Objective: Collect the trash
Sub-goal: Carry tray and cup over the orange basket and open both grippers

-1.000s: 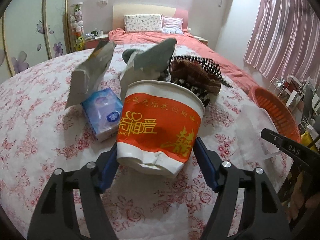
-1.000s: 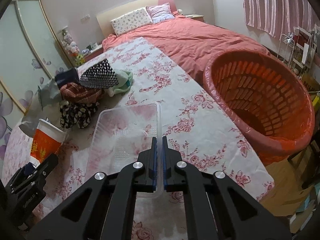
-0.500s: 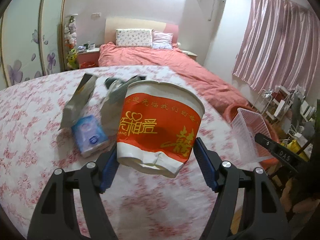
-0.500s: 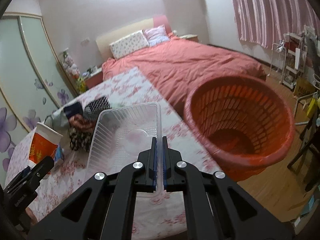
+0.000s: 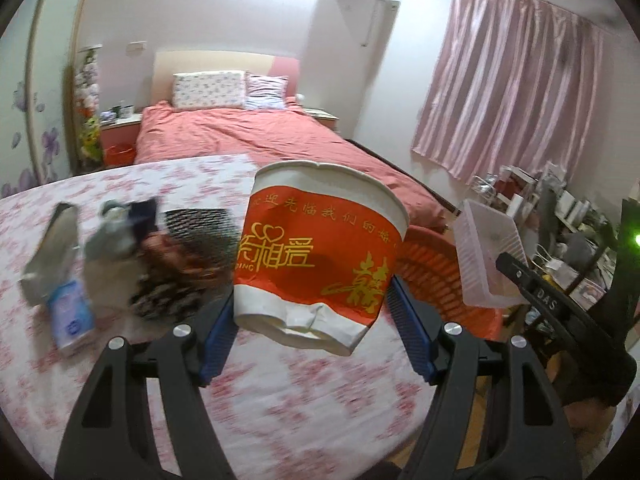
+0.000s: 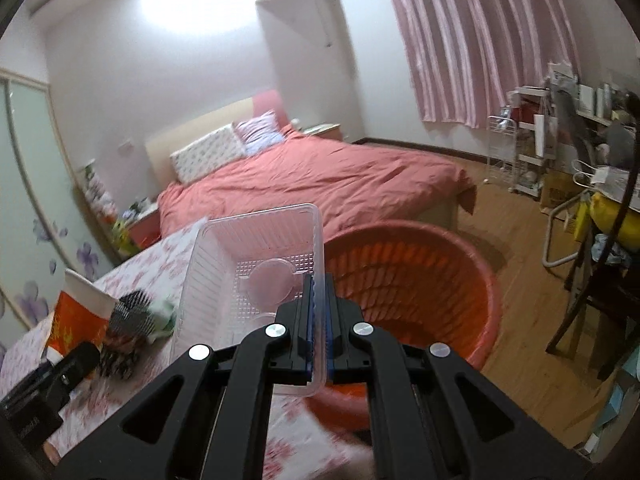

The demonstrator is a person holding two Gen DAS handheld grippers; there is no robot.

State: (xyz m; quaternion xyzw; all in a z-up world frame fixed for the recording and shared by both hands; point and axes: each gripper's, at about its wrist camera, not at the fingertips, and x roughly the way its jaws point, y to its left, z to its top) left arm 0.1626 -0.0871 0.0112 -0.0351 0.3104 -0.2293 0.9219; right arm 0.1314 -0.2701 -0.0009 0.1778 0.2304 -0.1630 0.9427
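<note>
My left gripper [image 5: 312, 320] is shut on a dented red and white paper cup [image 5: 320, 256] and holds it in the air above the floral table [image 5: 280, 392]. My right gripper [image 6: 318, 328] is shut on the rim of a clear plastic tray [image 6: 256, 264], held up beside the orange basket [image 6: 420, 280]. The tray also shows in the left wrist view [image 5: 488, 256], with the orange basket [image 5: 432, 268] behind the cup. The cup shows at the left of the right wrist view [image 6: 80, 316].
On the table lie a blue tissue pack [image 5: 70, 318], a silver foil bag [image 5: 50, 252], crumpled grey wrapping [image 5: 112, 236] and a heap of dark clothes [image 5: 180, 264]. A bed with a pink cover [image 6: 320, 176] stands behind. Shelves and a chair [image 6: 592, 280] stand at the right.
Both grippers have risen and swung right toward the orange basket, carrying the cup and the tray. The table items now sit lower and further left.
</note>
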